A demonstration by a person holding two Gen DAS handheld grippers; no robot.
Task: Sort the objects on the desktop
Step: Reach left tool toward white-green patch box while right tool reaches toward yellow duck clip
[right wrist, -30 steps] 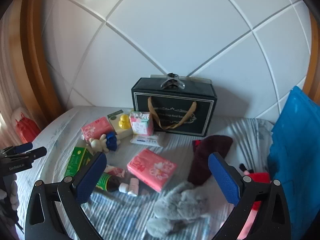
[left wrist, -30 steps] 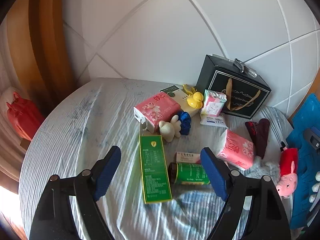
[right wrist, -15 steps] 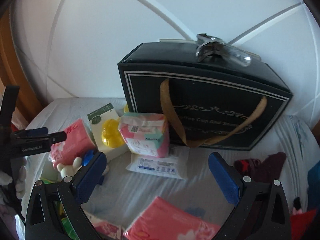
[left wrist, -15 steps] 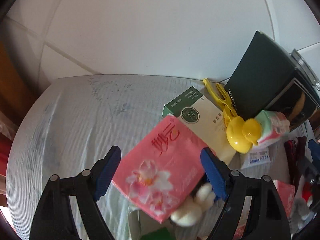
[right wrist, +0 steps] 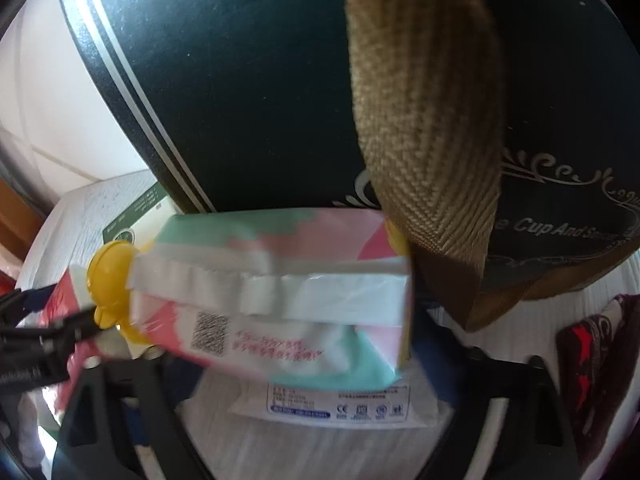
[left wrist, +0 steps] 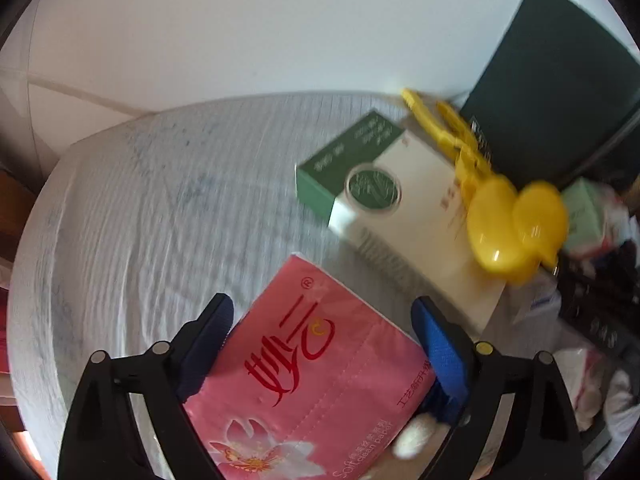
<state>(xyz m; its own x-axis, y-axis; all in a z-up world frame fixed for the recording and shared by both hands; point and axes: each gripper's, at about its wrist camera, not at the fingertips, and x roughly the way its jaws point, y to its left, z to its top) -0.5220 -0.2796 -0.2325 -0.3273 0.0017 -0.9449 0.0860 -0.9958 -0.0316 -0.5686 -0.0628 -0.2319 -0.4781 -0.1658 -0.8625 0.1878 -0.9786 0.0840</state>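
A pale striped cloth is seen spread over the tabletop, wrinkled, with faint bluish smudges toward its far side. Directly behind the cloth a white wall is seen, meeting the cloth's far edge. A thin groove is cut across the wall just above the cloth's far left corner. Brown wood trim is glimpsed off the cloth's left edge, blurred. In the right wrist view the same cloth, wall and wood are shown at left.
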